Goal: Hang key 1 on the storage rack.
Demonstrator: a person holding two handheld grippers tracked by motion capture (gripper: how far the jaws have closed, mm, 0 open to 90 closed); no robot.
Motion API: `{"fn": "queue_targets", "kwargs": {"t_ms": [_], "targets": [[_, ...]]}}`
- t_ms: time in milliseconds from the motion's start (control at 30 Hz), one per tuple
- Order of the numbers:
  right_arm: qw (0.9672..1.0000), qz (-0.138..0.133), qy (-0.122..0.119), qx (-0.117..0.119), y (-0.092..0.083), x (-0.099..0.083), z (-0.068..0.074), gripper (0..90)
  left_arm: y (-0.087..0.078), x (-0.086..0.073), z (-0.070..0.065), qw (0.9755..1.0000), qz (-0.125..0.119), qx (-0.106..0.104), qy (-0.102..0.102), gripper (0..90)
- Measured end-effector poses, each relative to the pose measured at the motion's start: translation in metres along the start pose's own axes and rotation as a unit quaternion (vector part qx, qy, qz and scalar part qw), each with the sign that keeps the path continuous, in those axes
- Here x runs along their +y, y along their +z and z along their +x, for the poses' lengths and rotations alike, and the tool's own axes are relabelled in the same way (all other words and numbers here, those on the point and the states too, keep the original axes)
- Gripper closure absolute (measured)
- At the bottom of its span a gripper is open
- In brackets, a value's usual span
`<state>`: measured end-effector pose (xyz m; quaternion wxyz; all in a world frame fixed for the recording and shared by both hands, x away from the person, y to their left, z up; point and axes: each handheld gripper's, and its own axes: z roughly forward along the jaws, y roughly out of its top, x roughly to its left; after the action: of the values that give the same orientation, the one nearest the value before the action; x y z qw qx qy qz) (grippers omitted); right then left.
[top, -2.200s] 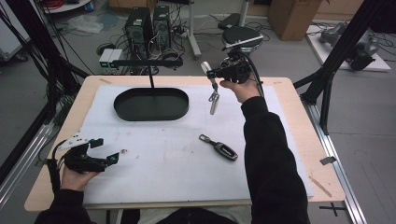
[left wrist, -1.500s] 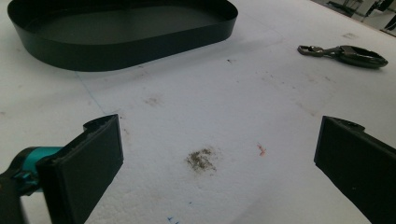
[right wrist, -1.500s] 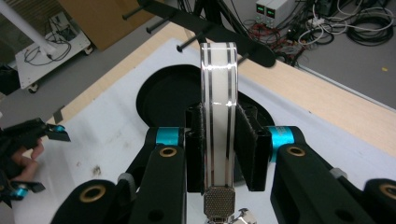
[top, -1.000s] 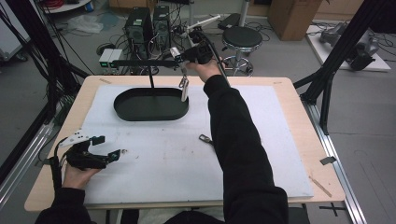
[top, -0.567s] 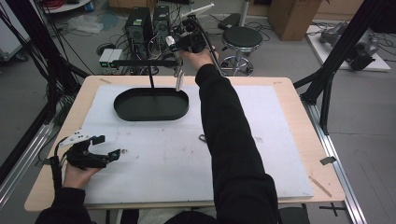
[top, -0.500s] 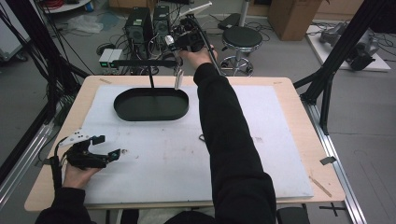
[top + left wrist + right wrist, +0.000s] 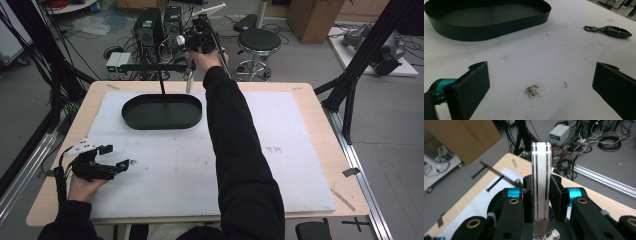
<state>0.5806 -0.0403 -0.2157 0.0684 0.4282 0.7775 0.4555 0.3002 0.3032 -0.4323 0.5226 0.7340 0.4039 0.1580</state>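
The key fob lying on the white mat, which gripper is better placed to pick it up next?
Left, probably. The left gripper rests open on the mat, facing the key fob. The right gripper is shut on a white strap, raised beyond the black tray.

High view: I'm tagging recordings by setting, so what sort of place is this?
Probably a lab or workshop set up for recording. Black frame struts flank the wooden table, computer towers and loose cables sit on the floor behind it, and cardboard boxes stand by a stool.
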Motion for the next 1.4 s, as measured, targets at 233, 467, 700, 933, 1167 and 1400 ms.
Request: {"fn": "queue_targets", "kwargs": {"t_ms": [233, 467, 700, 933, 1167, 1400], "targets": [[0.9989, -0.029, 0.036, 0.002, 0.003, 0.001, -0.013, 74.9, 0.0, 0.0, 0.001, 1.0, -0.002, 0.0, -0.001, 1.7], [0.9989, -0.032, 0.034, -0.007, 0.008, -0.001, -0.015, 74.9, 0.0, 0.0, 0.001, 1.0, -0.002, 0.0, -0.001, 1.7], [0.999, -0.027, 0.031, -0.017, 0.009, -0.014, -0.023, 74.0, 0.001, 0.0, 0.001, 1.0, -0.003, -0.003, -0.002, 1.7], [0.9995, -0.012, 0.016, -0.024, 0.005, -0.031, -0.038, 27.3, 0.001, 0.001, 0.001, 1.0, -0.005, -0.003, -0.004, 1.7], [0.9999, 0.001, -0.01, -0.003, -0.003, -0.045, -0.042, 0.7, 0.001, 0.001, 0.001, 1.0, -0.002, -0.001, -0.001, 1.7], [0.9985, 0.005, -0.055, -0.008, -0.014, -0.054, -0.036, 0.7, 0.001, 0.001, 0.0, 1.0, -0.001, 0.0, 0.0, 1.7]]}}
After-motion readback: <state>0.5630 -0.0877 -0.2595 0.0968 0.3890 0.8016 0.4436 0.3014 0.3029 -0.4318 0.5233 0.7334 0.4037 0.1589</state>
